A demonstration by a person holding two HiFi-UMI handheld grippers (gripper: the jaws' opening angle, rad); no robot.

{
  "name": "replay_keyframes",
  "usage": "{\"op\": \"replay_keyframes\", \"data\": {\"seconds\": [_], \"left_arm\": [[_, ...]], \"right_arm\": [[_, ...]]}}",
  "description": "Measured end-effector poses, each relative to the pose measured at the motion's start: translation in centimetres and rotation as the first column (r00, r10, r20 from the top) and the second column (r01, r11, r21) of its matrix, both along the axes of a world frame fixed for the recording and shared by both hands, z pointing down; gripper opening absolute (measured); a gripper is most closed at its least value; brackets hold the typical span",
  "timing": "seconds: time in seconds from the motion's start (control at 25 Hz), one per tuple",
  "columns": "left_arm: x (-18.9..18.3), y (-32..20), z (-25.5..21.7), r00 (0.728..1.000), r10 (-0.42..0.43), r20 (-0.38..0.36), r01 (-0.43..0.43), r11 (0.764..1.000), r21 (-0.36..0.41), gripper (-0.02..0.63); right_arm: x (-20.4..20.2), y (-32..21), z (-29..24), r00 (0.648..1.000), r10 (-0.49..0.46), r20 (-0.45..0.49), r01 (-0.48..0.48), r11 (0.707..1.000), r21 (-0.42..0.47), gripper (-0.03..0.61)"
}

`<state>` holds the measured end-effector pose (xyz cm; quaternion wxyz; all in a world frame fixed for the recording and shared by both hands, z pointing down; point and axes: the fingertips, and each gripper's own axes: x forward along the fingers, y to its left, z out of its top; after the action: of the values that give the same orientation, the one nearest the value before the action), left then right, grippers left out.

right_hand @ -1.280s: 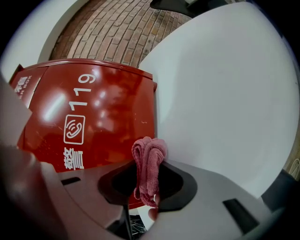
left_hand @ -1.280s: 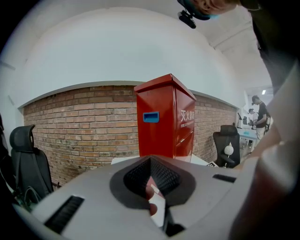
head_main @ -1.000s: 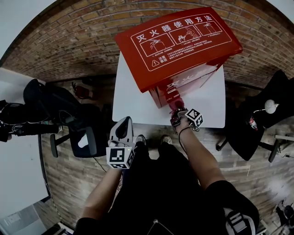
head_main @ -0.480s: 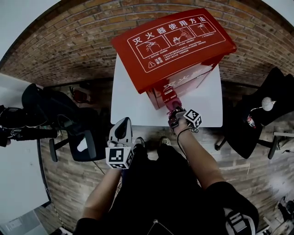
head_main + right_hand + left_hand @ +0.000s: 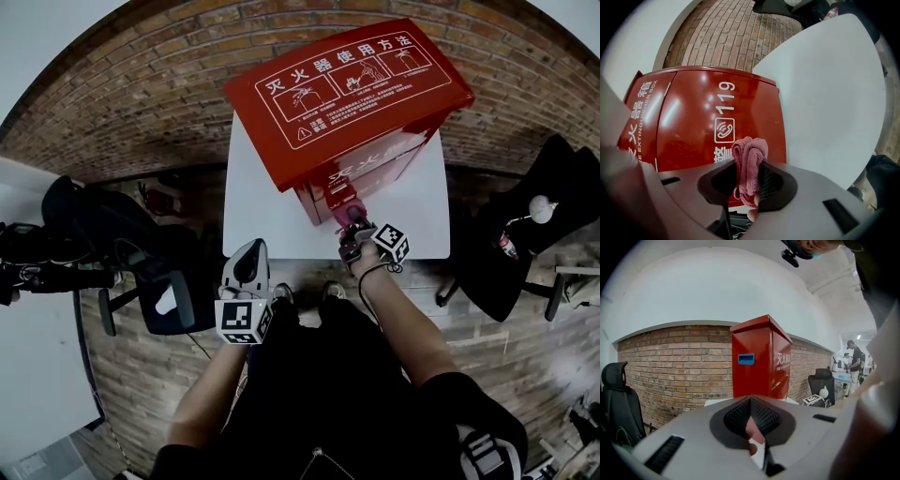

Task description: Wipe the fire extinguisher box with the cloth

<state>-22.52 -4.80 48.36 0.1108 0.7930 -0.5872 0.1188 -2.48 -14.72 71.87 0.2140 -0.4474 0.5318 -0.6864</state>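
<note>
Right gripper (image 5: 746, 169) clamped on bunched cloth (image 5: 749, 151), fire extinguisher box (image 5: 689, 122) front face straight ahead, close; left gripper (image 5: 751, 404) closed on nothing, farther from box.

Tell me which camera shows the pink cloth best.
The right gripper view: the cloth sits large, bunched between the jaws of the right hand-held gripper. The head view shows it tiny; the left gripper view shows none.
</note>
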Motion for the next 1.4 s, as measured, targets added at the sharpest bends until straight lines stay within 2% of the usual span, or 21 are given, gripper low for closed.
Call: {"op": "replay_keyframes", "data": {"seconds": [1.4], "left_arm": [[2.1,-1.8,-1.1,0.998,0.055,-0.01,-0.055,0.998,0.006,0.028]], "right_arm": [[-0.5,0.0,-9.2,0.998,-0.013,0.061,0.008,0.996,0.084,0.107]]}}
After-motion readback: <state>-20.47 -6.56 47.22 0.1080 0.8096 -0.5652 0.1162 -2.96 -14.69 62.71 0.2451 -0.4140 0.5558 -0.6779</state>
